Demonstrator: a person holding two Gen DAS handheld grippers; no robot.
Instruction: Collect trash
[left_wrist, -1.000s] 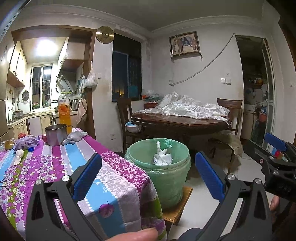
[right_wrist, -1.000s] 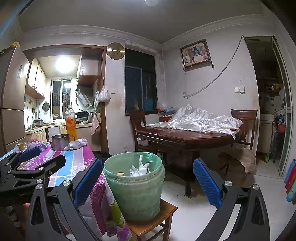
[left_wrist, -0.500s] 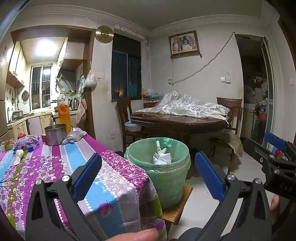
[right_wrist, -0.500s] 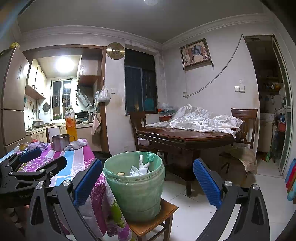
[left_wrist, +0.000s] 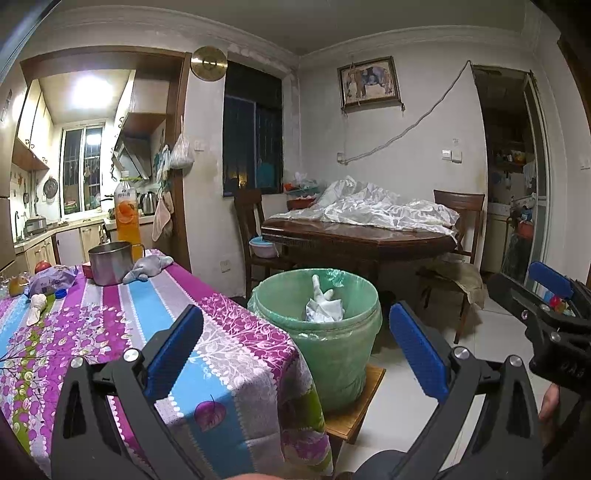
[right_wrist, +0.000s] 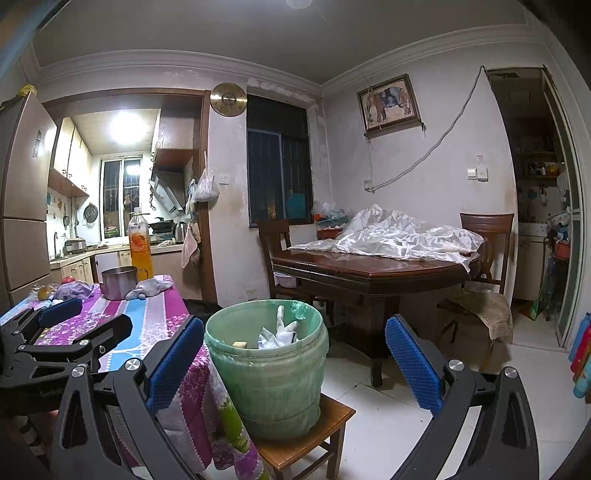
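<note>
A green lined bin (left_wrist: 332, 343) stands on a low wooden stool beside the table; it also shows in the right wrist view (right_wrist: 271, 373). White crumpled trash (left_wrist: 323, 304) lies inside it. My left gripper (left_wrist: 295, 332) is open and empty, held in the air over the table's corner, short of the bin. My right gripper (right_wrist: 293, 350) is open and empty, facing the bin. A white scrap (left_wrist: 36, 307), a blue cap (left_wrist: 60, 294) and a purple wrapper (left_wrist: 51, 280) lie on the table's far left.
The table has a purple and blue floral cloth (left_wrist: 122, 332). A metal pot (left_wrist: 110, 262), a grey plush toy (left_wrist: 147, 267) and an orange drink bottle (left_wrist: 127, 216) stand at its far end. A dark dining table (left_wrist: 362, 236) with chairs is behind the bin.
Almost nothing has changed. Both grippers stay open and nearly still, with only a slight drift of view.
</note>
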